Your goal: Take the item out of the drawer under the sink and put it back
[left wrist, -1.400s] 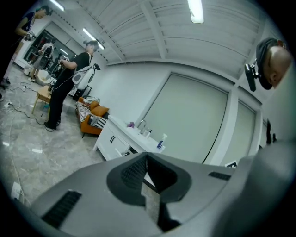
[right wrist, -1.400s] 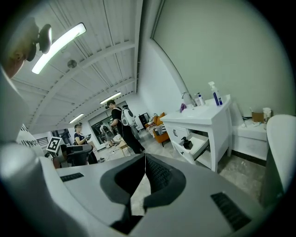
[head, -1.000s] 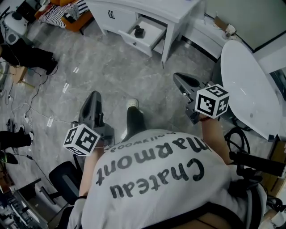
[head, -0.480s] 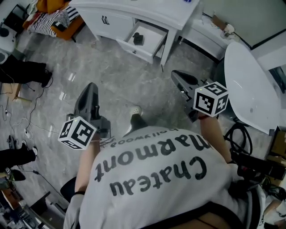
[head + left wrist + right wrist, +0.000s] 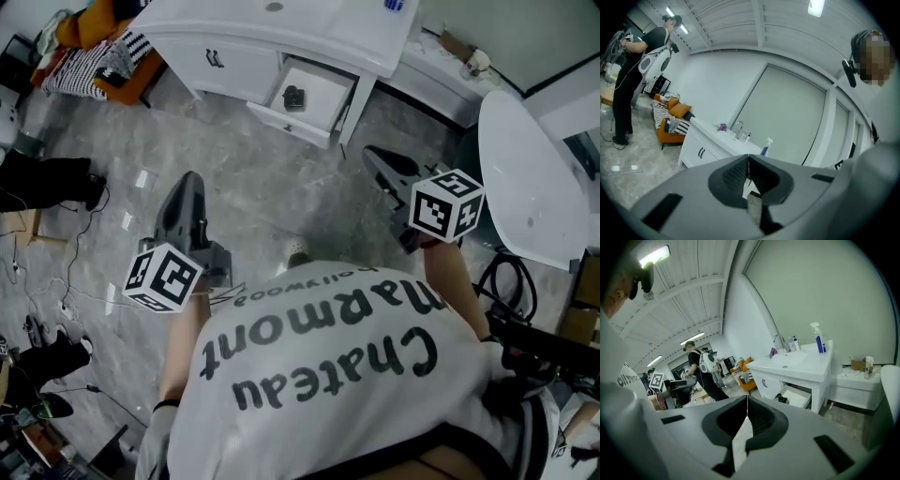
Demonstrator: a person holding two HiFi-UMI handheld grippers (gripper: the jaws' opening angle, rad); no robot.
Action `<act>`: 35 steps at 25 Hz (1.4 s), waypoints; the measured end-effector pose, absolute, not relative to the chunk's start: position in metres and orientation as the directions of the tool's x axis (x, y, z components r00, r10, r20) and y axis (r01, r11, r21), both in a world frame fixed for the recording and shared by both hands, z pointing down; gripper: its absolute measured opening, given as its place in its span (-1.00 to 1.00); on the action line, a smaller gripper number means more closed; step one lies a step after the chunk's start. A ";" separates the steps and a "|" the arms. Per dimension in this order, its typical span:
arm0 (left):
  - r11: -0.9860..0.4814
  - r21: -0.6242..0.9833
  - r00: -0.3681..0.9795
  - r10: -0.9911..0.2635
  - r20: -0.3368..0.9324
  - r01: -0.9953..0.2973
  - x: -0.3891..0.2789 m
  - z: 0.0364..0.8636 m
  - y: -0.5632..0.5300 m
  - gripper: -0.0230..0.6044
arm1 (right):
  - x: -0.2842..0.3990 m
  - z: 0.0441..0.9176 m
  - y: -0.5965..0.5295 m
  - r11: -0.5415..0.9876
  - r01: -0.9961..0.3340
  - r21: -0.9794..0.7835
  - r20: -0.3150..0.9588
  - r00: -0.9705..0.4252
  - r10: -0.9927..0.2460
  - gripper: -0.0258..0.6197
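A white sink cabinet (image 5: 281, 23) stands ahead, its drawer (image 5: 309, 101) pulled open. A small dark item (image 5: 293, 96) lies inside the drawer, also seen as the dark item (image 5: 783, 400) in the right gripper view. My left gripper (image 5: 187, 192) is shut and empty, held low over the floor well short of the cabinet. My right gripper (image 5: 375, 159) is shut and empty too, pointing toward the cabinet's right leg, apart from the drawer. In the gripper views the left gripper (image 5: 748, 161) and right gripper (image 5: 747, 401) show jaws pressed together.
A white oval table (image 5: 530, 178) stands at the right. A low white shelf (image 5: 441, 66) sits beside the cabinet. An orange seat with striped cloth (image 5: 94, 56) is at the far left. Cables (image 5: 56, 281) trail on the grey floor. Another person (image 5: 705, 371) stands further off.
The person has stepped toward the cabinet, so the open drawer sits lower and more central in the head view. Both grippers stay shut.
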State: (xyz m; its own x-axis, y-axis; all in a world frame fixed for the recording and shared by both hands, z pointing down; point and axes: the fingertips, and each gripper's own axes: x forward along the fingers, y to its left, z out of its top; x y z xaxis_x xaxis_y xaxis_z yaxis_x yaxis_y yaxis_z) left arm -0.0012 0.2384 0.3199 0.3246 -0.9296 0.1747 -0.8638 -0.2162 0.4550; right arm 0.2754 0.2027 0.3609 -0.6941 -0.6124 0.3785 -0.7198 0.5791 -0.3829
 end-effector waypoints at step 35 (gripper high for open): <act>-0.276 0.454 0.388 -0.905 0.174 -0.847 -0.060 0.339 0.164 -0.90 | 0.202 0.362 0.130 0.578 -0.756 -0.309 0.426 -0.653 -0.626 -0.88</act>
State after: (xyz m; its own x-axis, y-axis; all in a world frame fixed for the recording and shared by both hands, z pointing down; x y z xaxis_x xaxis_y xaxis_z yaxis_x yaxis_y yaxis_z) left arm -0.0600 0.1644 0.3388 0.3880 -0.9050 0.1744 -0.8472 -0.2757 0.4541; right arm 0.2022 0.1300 0.3625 -0.6527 -0.6262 0.4264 -0.7557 0.5775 -0.3088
